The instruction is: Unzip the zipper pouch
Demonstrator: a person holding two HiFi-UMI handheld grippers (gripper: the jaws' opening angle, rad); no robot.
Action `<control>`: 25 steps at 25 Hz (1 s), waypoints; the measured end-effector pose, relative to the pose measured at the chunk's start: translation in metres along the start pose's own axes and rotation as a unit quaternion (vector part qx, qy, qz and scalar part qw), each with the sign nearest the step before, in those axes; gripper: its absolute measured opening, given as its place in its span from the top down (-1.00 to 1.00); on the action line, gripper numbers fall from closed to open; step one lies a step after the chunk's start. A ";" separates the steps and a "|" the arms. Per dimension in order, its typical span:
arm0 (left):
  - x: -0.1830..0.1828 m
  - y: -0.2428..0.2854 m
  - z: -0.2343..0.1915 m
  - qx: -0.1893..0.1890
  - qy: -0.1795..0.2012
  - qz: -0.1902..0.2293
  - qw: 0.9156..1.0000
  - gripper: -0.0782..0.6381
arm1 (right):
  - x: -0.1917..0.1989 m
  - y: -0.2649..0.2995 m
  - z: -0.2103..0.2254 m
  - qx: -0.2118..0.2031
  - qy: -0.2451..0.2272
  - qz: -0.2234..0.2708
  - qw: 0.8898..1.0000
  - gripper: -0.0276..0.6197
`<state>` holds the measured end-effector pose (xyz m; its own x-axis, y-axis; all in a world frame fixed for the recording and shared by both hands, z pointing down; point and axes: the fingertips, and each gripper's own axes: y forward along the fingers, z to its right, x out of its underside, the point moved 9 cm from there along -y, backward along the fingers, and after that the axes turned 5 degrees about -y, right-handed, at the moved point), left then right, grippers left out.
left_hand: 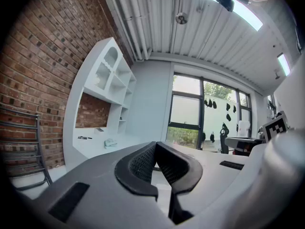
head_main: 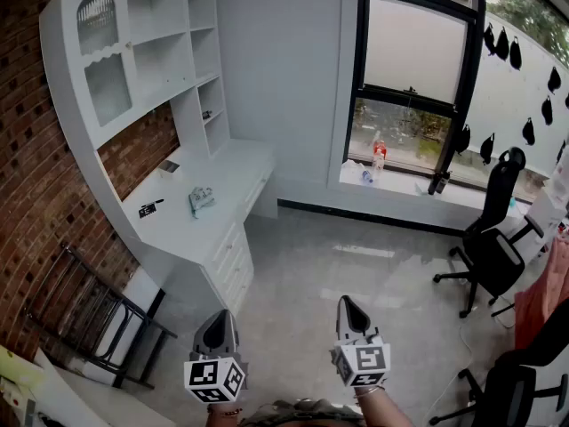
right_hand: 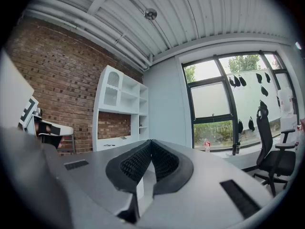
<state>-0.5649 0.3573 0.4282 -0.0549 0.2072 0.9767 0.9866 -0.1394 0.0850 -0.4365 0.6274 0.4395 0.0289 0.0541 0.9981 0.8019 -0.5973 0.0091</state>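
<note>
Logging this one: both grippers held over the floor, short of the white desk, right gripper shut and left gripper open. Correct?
Not quite: the left gripper is shut too, jaw tips together with nothing between them, as the left gripper view shows. The rest stands: both over the floor, short of the white desk, right gripper shut.

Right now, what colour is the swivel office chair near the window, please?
The office chair is black; head view.
</note>
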 end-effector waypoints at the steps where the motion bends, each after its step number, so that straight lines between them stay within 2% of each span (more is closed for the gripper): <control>1: 0.001 -0.001 -0.002 -0.004 -0.002 -0.001 1.000 0.78 | 0.000 0.001 -0.001 -0.002 0.000 -0.001 1.000 0.91; 9: 0.002 -0.001 -0.012 -0.012 0.010 -0.007 1.000 0.78 | 0.005 0.009 -0.008 -0.013 -0.003 -0.007 1.000 0.91; 16: 0.005 0.007 -0.010 0.006 0.019 -0.015 1.000 0.78 | 0.008 0.014 -0.009 -0.019 0.001 -0.005 1.000 0.91; 22: 0.005 0.009 -0.011 0.022 0.017 -0.009 1.000 0.77 | 0.010 0.017 -0.008 0.000 -0.011 -0.009 1.000 0.91; 23: 0.005 0.009 -0.012 0.020 0.015 -0.008 1.000 0.74 | 0.010 0.018 -0.007 -0.003 -0.014 -0.009 1.000 0.90; 24: 0.006 0.009 -0.012 0.020 0.012 -0.007 1.000 0.61 | 0.011 0.018 -0.007 -0.010 -0.014 -0.008 1.000 0.89; 25: 0.006 0.010 -0.013 0.022 0.010 -0.007 1.000 0.45 | 0.012 0.019 -0.007 -0.019 -0.012 -0.008 1.000 0.74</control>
<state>-0.5578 0.3450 0.4375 -0.0721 0.1891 0.9793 0.9913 -0.0946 0.0912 -0.4245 0.6113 0.4518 0.0308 0.0820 0.9962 0.7792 -0.6262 0.0274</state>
